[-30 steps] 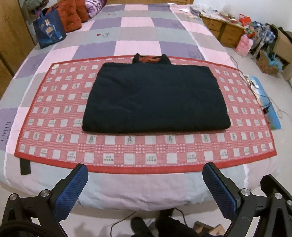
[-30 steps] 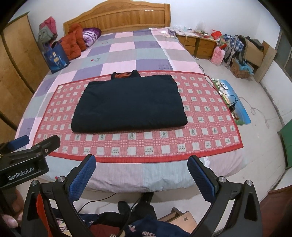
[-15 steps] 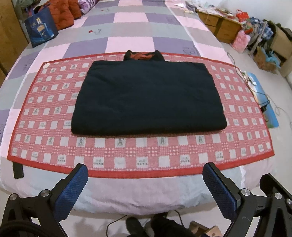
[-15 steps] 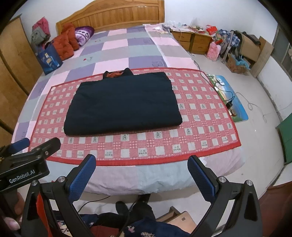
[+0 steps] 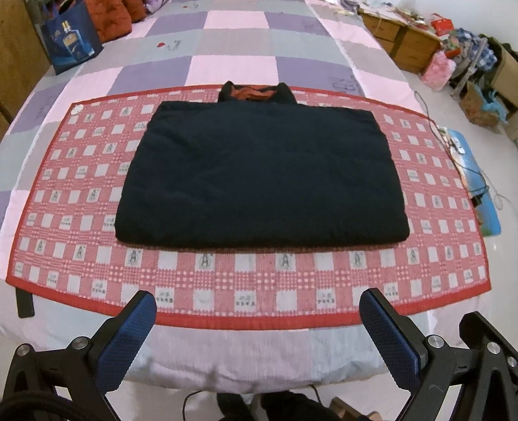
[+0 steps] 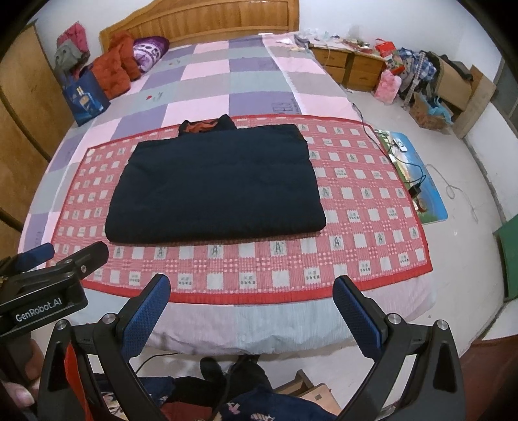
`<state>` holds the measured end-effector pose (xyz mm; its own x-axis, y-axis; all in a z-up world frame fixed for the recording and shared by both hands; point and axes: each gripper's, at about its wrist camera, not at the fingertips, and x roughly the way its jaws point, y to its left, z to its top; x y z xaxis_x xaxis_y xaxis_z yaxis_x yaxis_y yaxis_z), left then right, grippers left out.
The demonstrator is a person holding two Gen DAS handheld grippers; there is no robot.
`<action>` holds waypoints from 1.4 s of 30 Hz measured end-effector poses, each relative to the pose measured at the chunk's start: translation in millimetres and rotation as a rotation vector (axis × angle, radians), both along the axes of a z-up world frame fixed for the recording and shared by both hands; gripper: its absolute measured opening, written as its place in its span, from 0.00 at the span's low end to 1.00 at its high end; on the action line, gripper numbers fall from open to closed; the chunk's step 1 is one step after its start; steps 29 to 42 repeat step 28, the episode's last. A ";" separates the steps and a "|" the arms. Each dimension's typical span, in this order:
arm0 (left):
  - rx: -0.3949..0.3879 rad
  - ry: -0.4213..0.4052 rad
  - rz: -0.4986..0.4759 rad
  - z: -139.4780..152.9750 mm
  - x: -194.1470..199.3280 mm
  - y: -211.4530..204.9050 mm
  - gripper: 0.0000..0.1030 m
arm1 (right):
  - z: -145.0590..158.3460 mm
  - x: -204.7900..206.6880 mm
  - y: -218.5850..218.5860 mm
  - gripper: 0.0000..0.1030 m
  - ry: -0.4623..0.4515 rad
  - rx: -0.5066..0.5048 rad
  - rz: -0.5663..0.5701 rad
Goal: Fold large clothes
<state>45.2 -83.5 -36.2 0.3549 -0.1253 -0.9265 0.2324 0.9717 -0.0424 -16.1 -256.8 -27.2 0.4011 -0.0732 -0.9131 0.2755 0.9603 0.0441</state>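
Observation:
A dark navy padded jacket (image 5: 262, 175) lies folded into a flat rectangle on a red checked mat (image 5: 246, 278) on the bed; its orange-lined collar (image 5: 255, 92) sticks out at the far edge. It also shows in the right wrist view (image 6: 213, 184). My left gripper (image 5: 257, 304) is open and empty, held over the bed's near edge, short of the jacket. My right gripper (image 6: 251, 291) is open and empty, also at the near edge. The left gripper's body shows at the left of the right wrist view (image 6: 48, 291).
The patchwork bedspread (image 6: 226, 77) runs back to a wooden headboard (image 6: 207, 22). A blue bag (image 6: 84, 97) and red cushions (image 6: 113, 69) lie far left. Wooden drawers (image 6: 353, 66), boxes and clutter stand right. A floor mat with cables (image 6: 417, 181) lies beside the bed.
Both grippers have moved forward toward the bed, so the jacket and mat look nearer and larger. Both stay open; the jacket has not moved.

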 end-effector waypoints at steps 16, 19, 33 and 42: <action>0.006 0.024 0.016 -9.4 20.0 0.5 1.00 | -10.6 28.7 -5.3 0.99 0.026 0.005 0.025; 0.007 0.024 0.014 -9.4 19.7 1.0 1.00 | -10.2 28.6 -4.0 0.99 0.024 0.004 0.021; -0.003 0.010 -0.001 -7.4 19.8 3.6 1.00 | -9.6 27.4 -4.6 0.99 0.025 0.005 0.022; -0.003 0.010 -0.001 -7.4 19.8 3.6 1.00 | -9.6 27.4 -4.6 0.99 0.025 0.005 0.022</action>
